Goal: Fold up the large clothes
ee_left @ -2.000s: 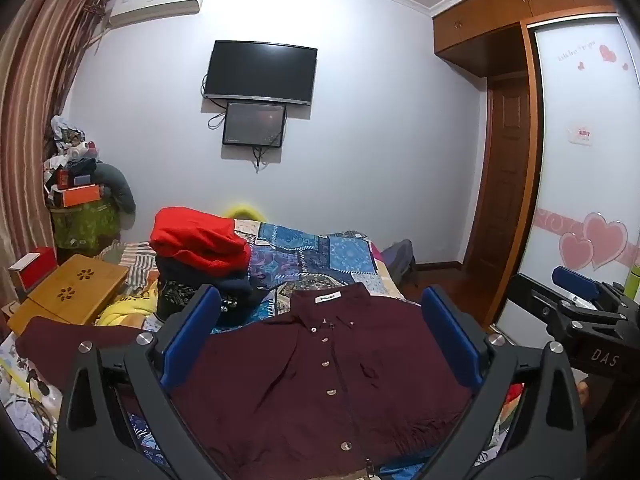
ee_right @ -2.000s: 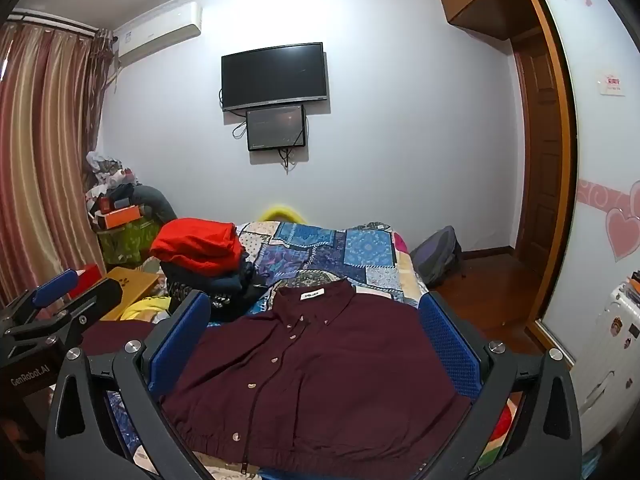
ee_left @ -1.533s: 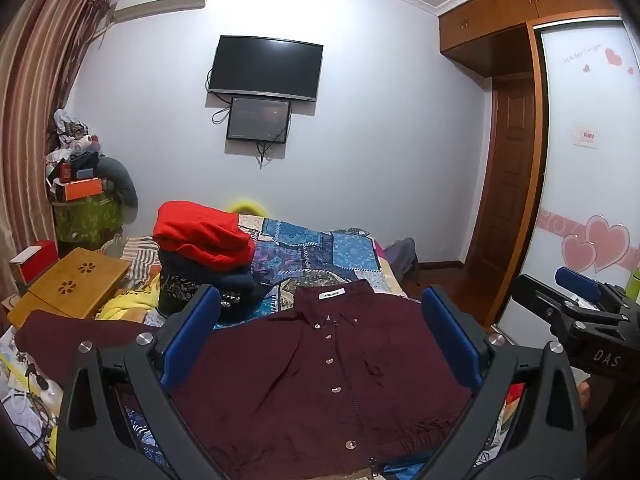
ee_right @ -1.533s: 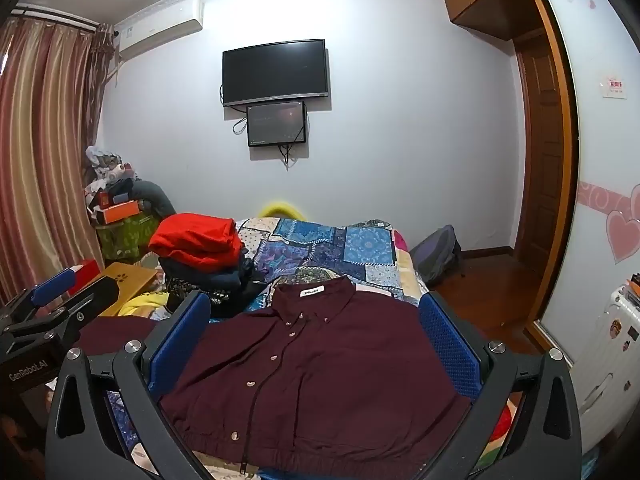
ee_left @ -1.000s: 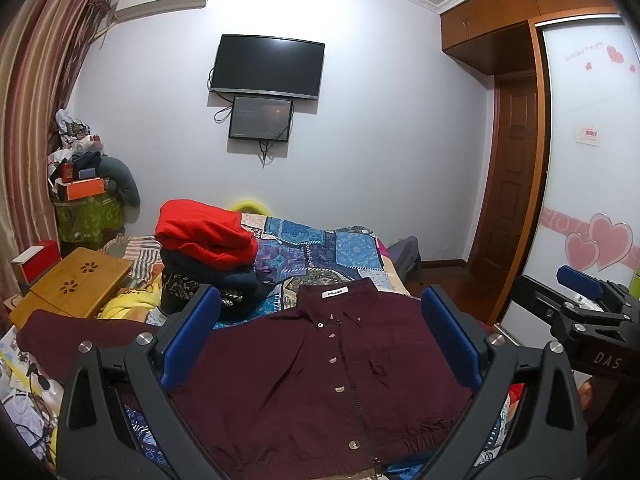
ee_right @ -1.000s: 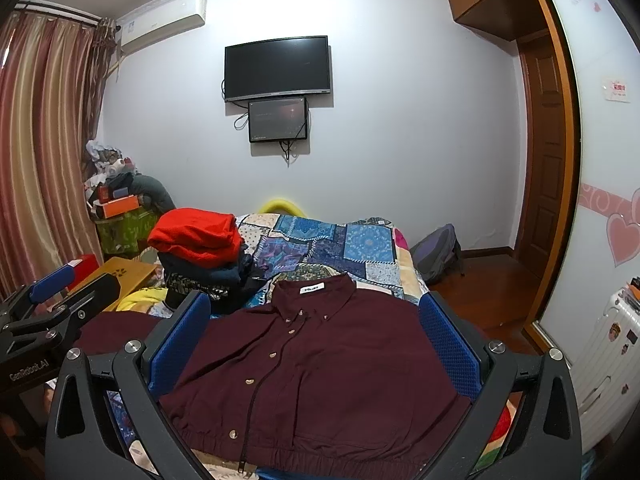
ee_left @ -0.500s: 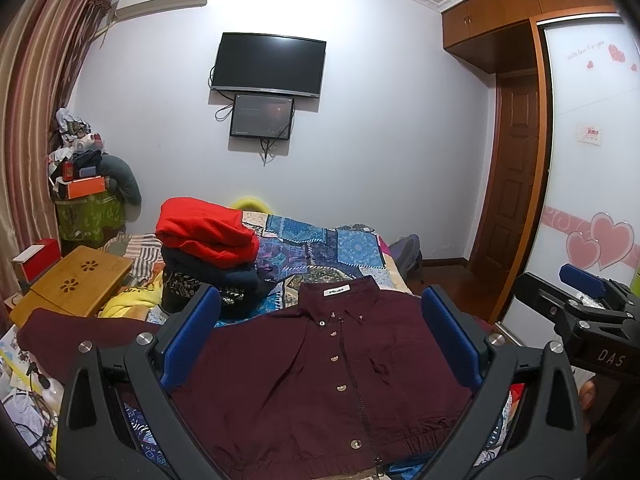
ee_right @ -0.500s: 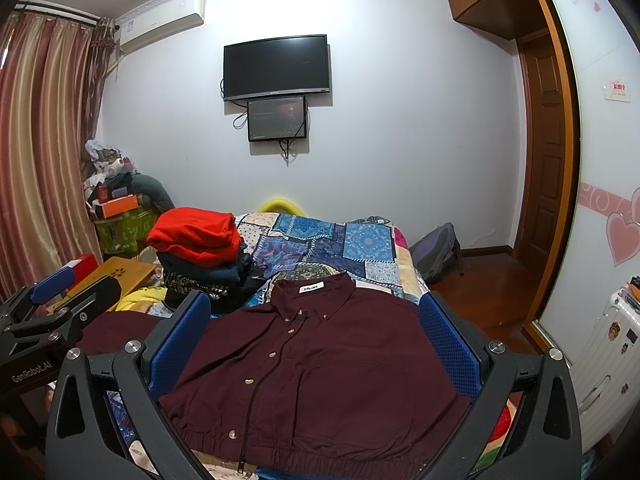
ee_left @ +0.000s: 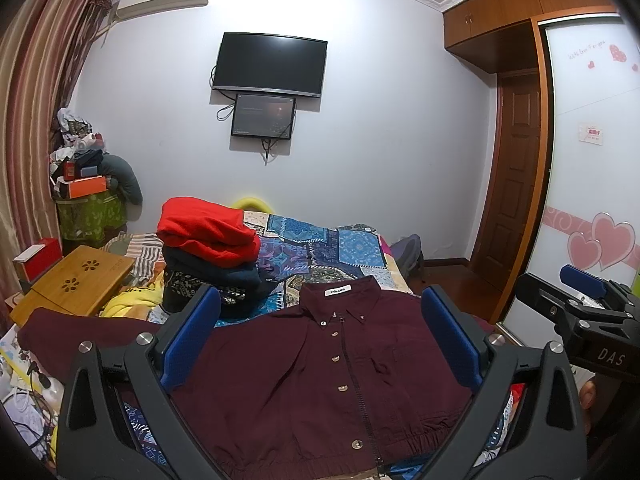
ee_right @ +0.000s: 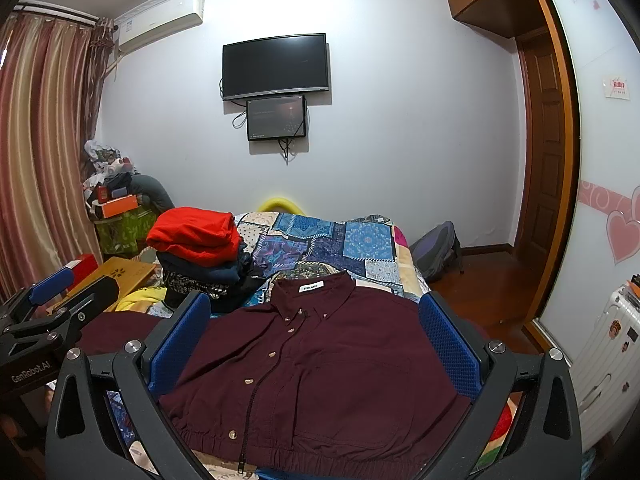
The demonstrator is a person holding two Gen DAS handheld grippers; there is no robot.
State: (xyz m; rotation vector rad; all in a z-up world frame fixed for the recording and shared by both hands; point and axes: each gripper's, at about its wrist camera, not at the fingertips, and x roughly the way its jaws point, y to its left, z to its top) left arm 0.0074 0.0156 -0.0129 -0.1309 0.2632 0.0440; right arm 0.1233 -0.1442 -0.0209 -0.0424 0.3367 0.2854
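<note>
Both sets of jaws stand spread wide with nothing between them: the left gripper (ee_left: 320, 332) and the right gripper (ee_right: 314, 332) each hang above the bed, blue pads apart. Framed between each pair of pads lies the dark maroon button-front jacket with a zip and an elastic hem (ee_left: 340, 376) (ee_right: 320, 368), spread flat and front-up on the patchwork quilt of blue, purple and cream squares (ee_left: 320, 248), its collar with a white label pointing away from the jaws and its hem nearest them. One sleeve runs out past the left gripper's left pad. Beyond that same pad sits a stack of folded clothes topped by a red garment (ee_left: 208, 232), and farther left a low bamboo lap table with flower cut-outs (ee_left: 76, 284). Straight ahead on the far wall hangs a black flat television (ee_left: 270, 65) with a smaller dark screen (ee_left: 263, 117) below it.
</note>
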